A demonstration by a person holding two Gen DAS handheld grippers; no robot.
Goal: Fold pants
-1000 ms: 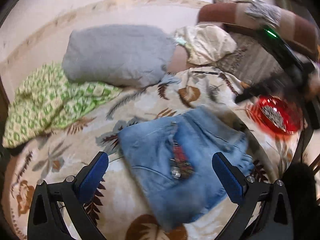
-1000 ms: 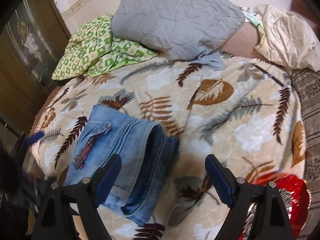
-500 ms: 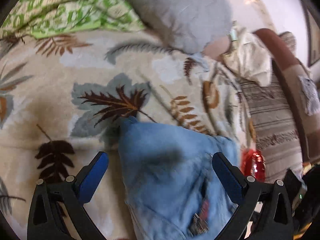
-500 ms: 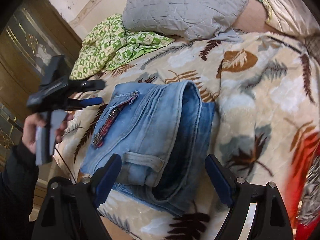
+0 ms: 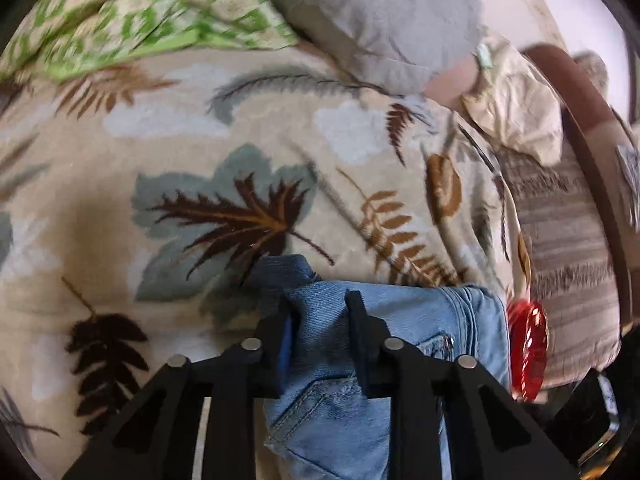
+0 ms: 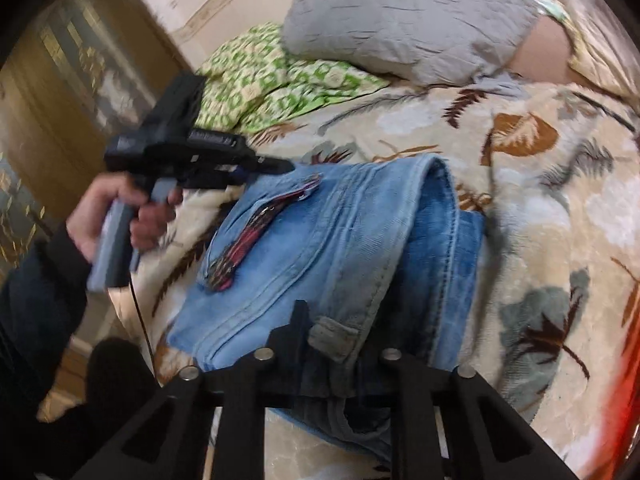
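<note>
Folded light-blue jeans (image 6: 332, 248) lie on a leaf-patterned bedspread (image 6: 520, 152), with a red plaid pocket trim on top. My left gripper (image 5: 320, 320) is shut on the jeans (image 5: 400, 320) at their far left corner. It also shows in the right wrist view (image 6: 260, 166), held by a hand at the jeans' left edge. My right gripper (image 6: 332, 344) is shut on the near edge of the jeans, by a belt loop (image 6: 334, 336).
A grey pillow (image 6: 400, 20) and a green patterned cloth (image 6: 264, 80) lie at the head of the bed. A cream cloth (image 5: 516, 108) and a striped sofa (image 5: 568, 260) are to the right. A red dish (image 5: 528, 352) sits by the jeans. A wooden cabinet (image 6: 60, 100) stands on the left.
Both grippers moved down onto the jeans and closed from wide open: the left on the far left corner, the right on the near edge.
</note>
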